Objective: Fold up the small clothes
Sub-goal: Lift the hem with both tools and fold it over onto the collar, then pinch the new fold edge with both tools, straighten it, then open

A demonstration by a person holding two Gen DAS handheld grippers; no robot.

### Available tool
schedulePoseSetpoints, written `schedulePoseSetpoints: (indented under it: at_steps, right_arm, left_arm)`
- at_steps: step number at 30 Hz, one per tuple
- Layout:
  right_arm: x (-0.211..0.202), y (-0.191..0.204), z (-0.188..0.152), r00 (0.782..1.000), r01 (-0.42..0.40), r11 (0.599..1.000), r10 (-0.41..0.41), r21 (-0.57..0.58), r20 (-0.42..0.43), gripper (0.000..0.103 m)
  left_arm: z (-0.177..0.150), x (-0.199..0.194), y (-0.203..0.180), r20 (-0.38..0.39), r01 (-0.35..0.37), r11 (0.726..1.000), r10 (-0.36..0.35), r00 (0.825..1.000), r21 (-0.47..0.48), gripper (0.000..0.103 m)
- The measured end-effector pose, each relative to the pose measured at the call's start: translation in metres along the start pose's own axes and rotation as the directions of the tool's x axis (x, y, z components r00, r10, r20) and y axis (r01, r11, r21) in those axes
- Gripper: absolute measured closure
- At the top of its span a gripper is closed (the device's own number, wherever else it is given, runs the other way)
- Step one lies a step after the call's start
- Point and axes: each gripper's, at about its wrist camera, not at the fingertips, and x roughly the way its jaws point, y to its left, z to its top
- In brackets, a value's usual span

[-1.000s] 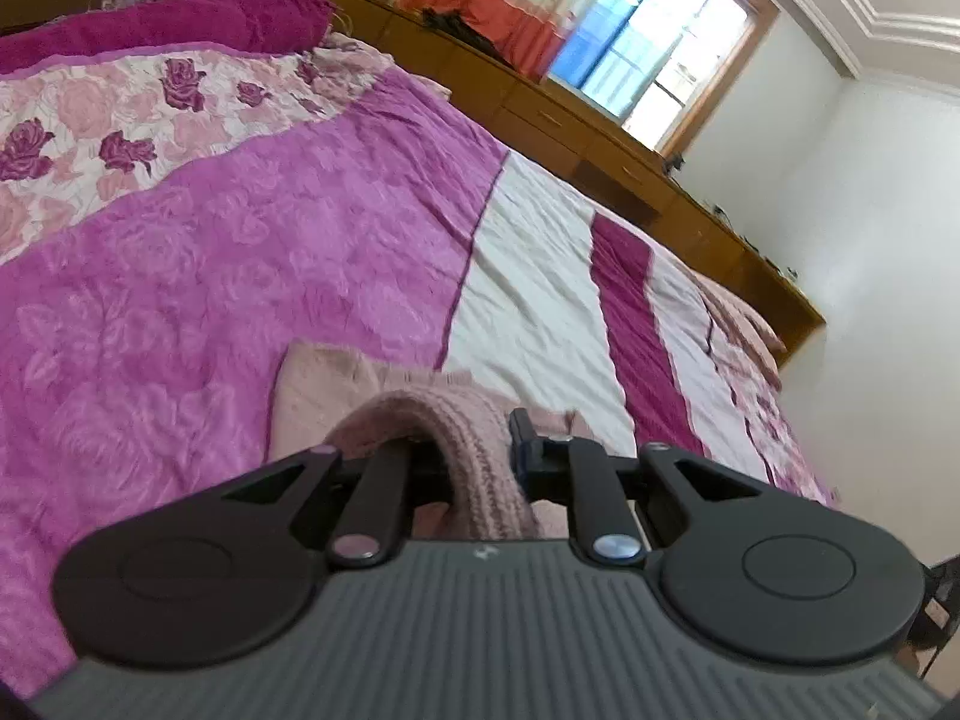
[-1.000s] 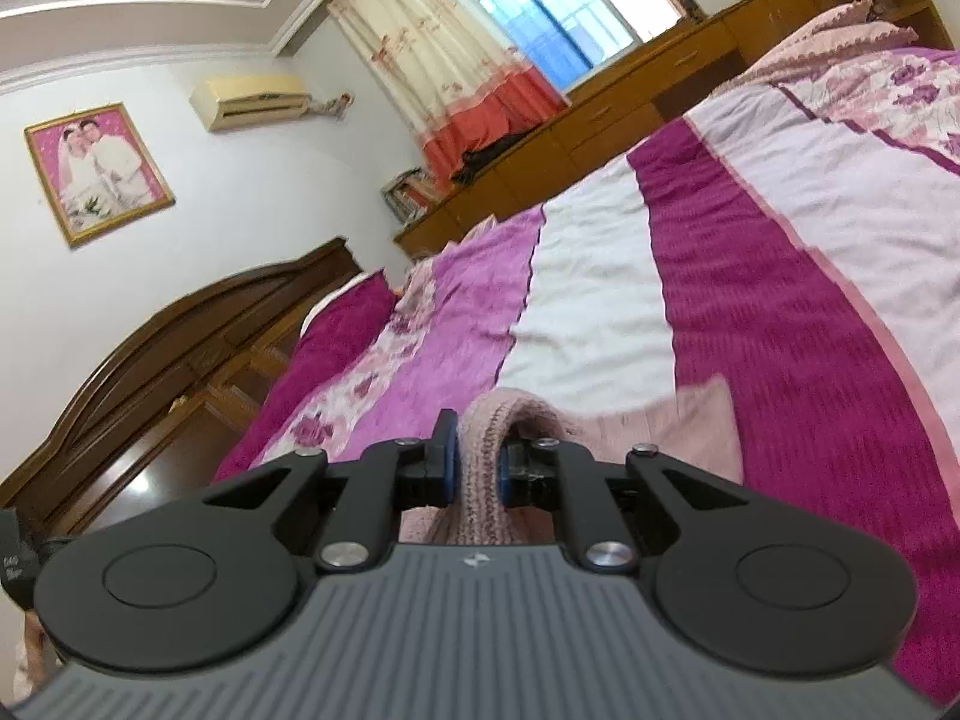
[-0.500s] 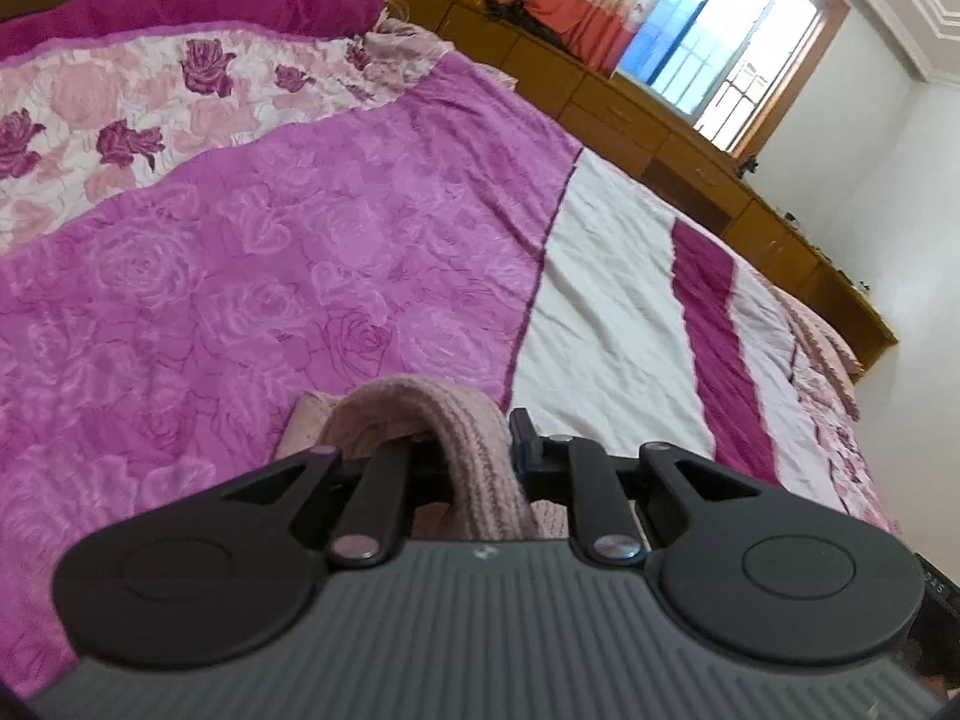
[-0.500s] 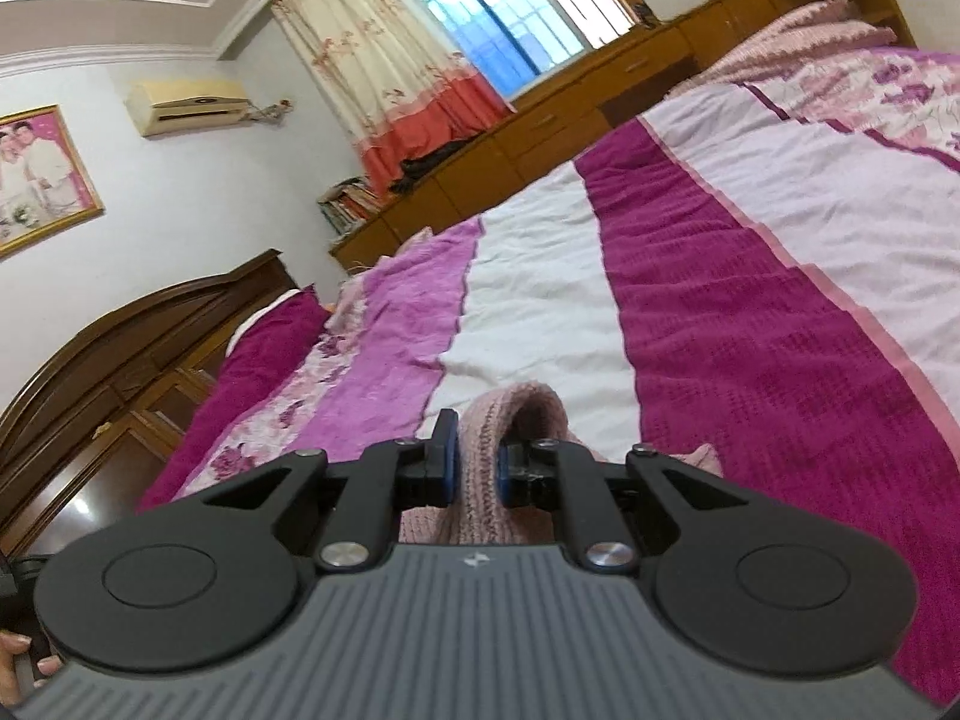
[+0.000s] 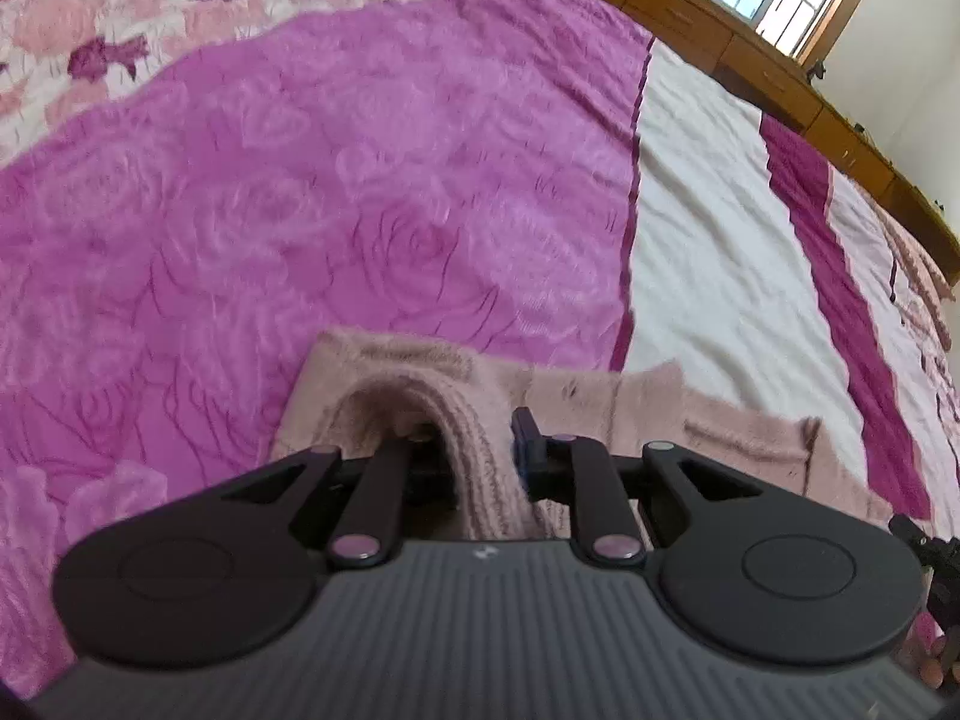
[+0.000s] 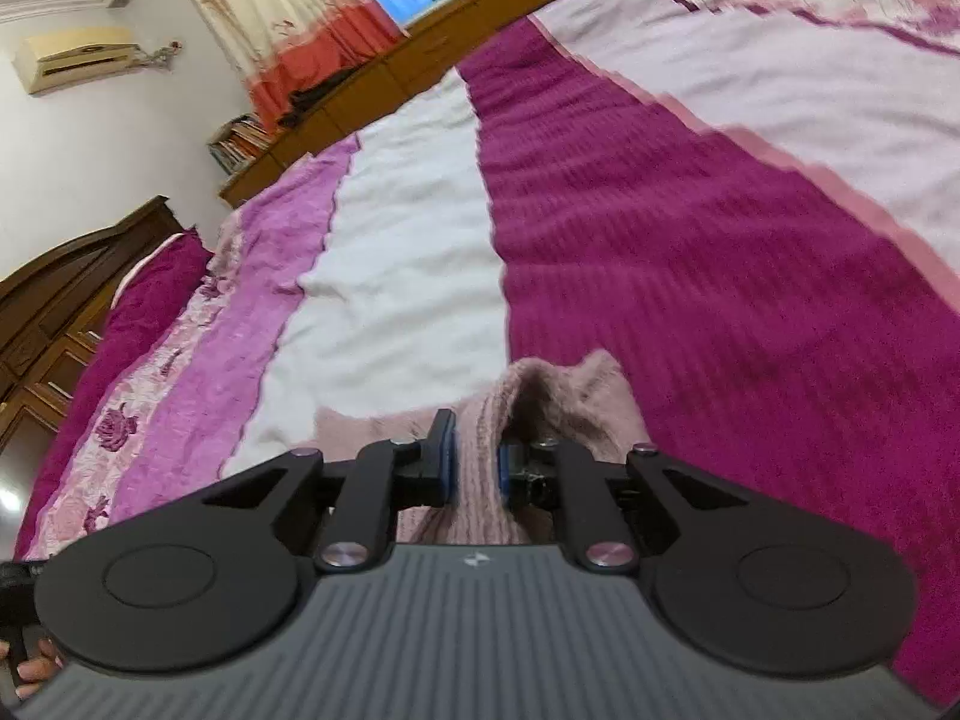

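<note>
A small pink knitted garment [image 5: 690, 414] lies on the bed, partly folded over. My left gripper [image 5: 474, 450] is shut on its ribbed edge, which bulges up between the jaws. The garment's flat part spreads to the right over the pink and white stripes of the bedspread. In the right wrist view my right gripper [image 6: 477, 462] is shut on another ribbed edge of the same garment [image 6: 564, 396], low over the white and magenta stripes. The rest of the garment is hidden under both grippers.
The bedspread [image 5: 360, 180] has wide pink, white and magenta stripes and stretches far ahead. A wooden cabinet row [image 5: 750, 60] runs under the window. A dark wooden headboard [image 6: 60, 312] and wardrobe stand at the left of the right wrist view.
Both grippers have tilted down and come lower over the bed, still holding the garment. More of the garment now lies flat on the bedspread ahead of the left gripper.
</note>
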Motion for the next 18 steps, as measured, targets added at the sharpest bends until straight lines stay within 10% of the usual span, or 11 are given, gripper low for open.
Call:
schedulePoseSetpoints:
  at_steps: [11, 18]
  right_arm:
    - [-0.015, 0.003, -0.003, 1.0, -0.024, 1.0, 0.024, -0.004, -0.012, 0.048]
    - [-0.049, 0.003, -0.005, 1.0, -0.025, 0.999, 0.024, -0.023, -0.014, 0.043]
  left_arm:
    - [-0.007, -0.024, -0.003, 0.004, -0.004, 0.999, 0.004, 1.0, 0.052, 0.073]
    - [-0.012, -0.053, 0.005, 0.016, -0.018, 0.998, 0.018, 1.0, 0.063, 0.059]
